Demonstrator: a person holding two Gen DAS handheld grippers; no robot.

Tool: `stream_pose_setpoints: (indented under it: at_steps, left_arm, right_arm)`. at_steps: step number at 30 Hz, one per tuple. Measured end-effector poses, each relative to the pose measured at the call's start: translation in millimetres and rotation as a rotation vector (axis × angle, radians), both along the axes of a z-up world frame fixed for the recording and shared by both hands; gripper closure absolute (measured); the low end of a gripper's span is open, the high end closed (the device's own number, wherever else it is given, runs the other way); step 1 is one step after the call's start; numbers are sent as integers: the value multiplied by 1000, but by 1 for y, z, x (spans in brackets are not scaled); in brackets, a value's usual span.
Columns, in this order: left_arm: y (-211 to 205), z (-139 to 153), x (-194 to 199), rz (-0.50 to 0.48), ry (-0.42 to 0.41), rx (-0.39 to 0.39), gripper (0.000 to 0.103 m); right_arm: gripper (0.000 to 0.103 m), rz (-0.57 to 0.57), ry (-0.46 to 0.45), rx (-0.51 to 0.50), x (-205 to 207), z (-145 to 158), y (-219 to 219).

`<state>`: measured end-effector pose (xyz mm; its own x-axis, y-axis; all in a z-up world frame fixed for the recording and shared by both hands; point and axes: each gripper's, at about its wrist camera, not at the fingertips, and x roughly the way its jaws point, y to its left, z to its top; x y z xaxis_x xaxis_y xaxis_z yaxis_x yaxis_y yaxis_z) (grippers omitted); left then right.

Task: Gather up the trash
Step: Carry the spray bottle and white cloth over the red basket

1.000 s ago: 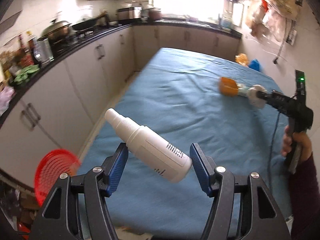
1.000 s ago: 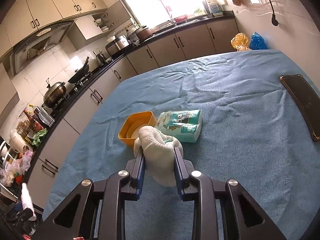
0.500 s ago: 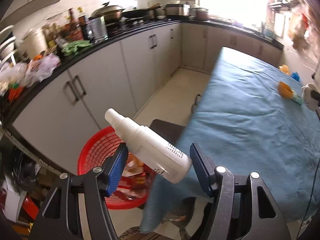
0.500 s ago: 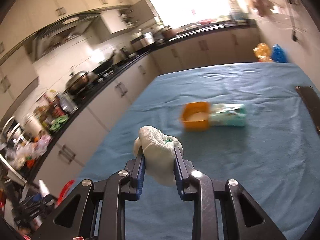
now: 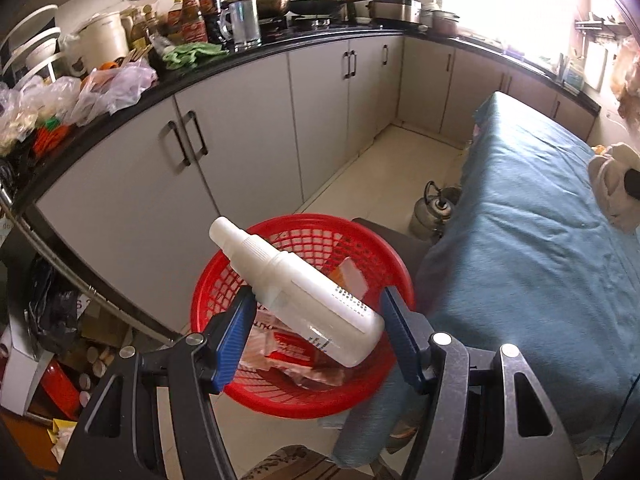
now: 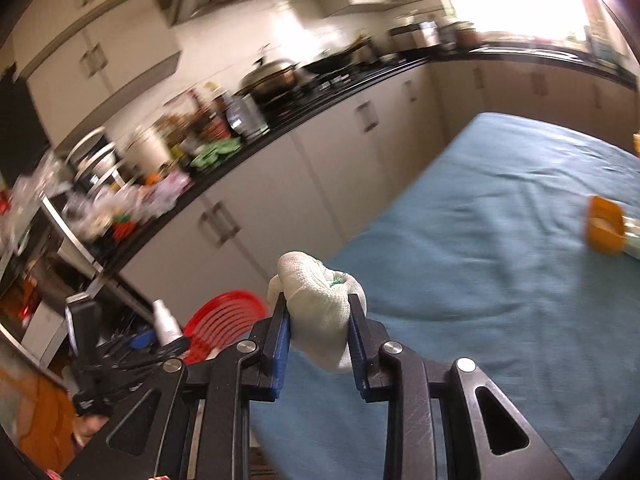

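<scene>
My left gripper (image 5: pixel 318 304) is shut on a white spray bottle (image 5: pixel 304 292), held slantwise with its nozzle up and to the left, right above a red mesh basket (image 5: pixel 372 392) on the floor that holds wrappers. My right gripper (image 6: pixel 318 306) is shut on a balled-up whitish cloth (image 6: pixel 320 320), above the blue-covered table's (image 6: pixel 500 264) near edge. In the right wrist view the red basket (image 6: pixel 224 320), the bottle (image 6: pixel 164 318) and the left gripper (image 6: pixel 154 340) show at lower left. The cloth (image 5: pixel 612 184) shows at the right edge of the left wrist view.
A metal kettle (image 5: pixel 434 210) stands on the floor beside the blue table (image 5: pixel 540 240). Grey cabinets (image 5: pixel 240 140) under a black counter crowded with bottles, pots and bags run along the left. An orange container (image 6: pixel 604 228) lies on the table. Boxes and clutter (image 5: pixel 48 320) fill the floor at left.
My left gripper swung off the table leftwards and down with the bottle until it hangs over the red basket. The right gripper carried the cloth left, away from the orange container toward the table edge.
</scene>
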<state>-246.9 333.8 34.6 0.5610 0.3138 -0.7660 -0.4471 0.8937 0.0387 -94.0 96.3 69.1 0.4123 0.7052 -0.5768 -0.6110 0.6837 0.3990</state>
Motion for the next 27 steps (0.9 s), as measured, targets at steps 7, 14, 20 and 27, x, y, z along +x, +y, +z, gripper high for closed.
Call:
stream_pose_setpoints:
  at_steps: [7, 14, 20, 27]
  left_arm:
    - [15, -12, -2, 24, 25, 25, 40]
    - [31, -21, 1, 53, 44, 21, 40]
    - [43, -30, 3, 74, 57, -7, 40]
    - [54, -36, 5, 87, 59, -30, 40]
  right_arm:
    - [75, 123, 42, -21, -5, -14, 69]
    - [75, 190, 73, -41, -9, -26, 110]
    - [75, 223, 101, -61, -8, -36, 134]
    - [74, 254, 147, -87, -2, -51, 162]
